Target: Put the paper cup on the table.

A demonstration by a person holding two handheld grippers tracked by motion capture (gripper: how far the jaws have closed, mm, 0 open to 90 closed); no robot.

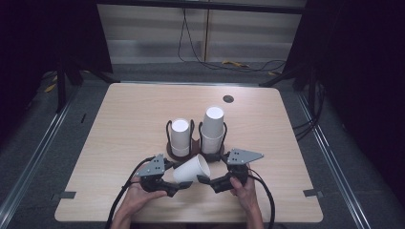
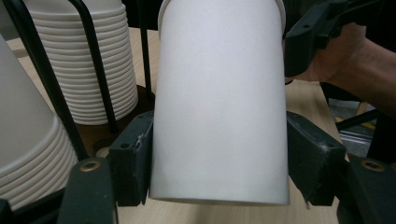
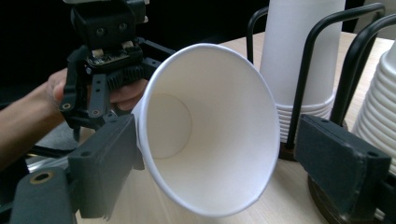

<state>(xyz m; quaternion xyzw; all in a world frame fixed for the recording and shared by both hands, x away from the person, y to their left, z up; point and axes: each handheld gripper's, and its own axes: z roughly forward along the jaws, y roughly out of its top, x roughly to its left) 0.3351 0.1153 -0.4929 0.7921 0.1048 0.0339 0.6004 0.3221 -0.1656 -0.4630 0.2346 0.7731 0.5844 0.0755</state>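
Note:
A single white paper cup (image 1: 192,169) lies on its side just above the table, in front of two cup stacks. My left gripper (image 1: 180,182) is shut on the cup's lower body; in the left gripper view both pads (image 2: 135,163) press the cup's (image 2: 219,102) sides. My right gripper (image 1: 204,177) stands open at the cup's mouth. In the right gripper view the open rim (image 3: 210,126) faces the camera between the jaws: the left jaw sits against it and the right pad (image 3: 341,161) stands a little clear.
Two stacks of white cups (image 1: 180,136) (image 1: 213,126) stand upside down in black wire holders on a dark base (image 1: 196,149), right behind the grippers. The wooden table (image 1: 129,114) has a round grommet (image 1: 228,98) at the back. Cables lie on the floor beyond.

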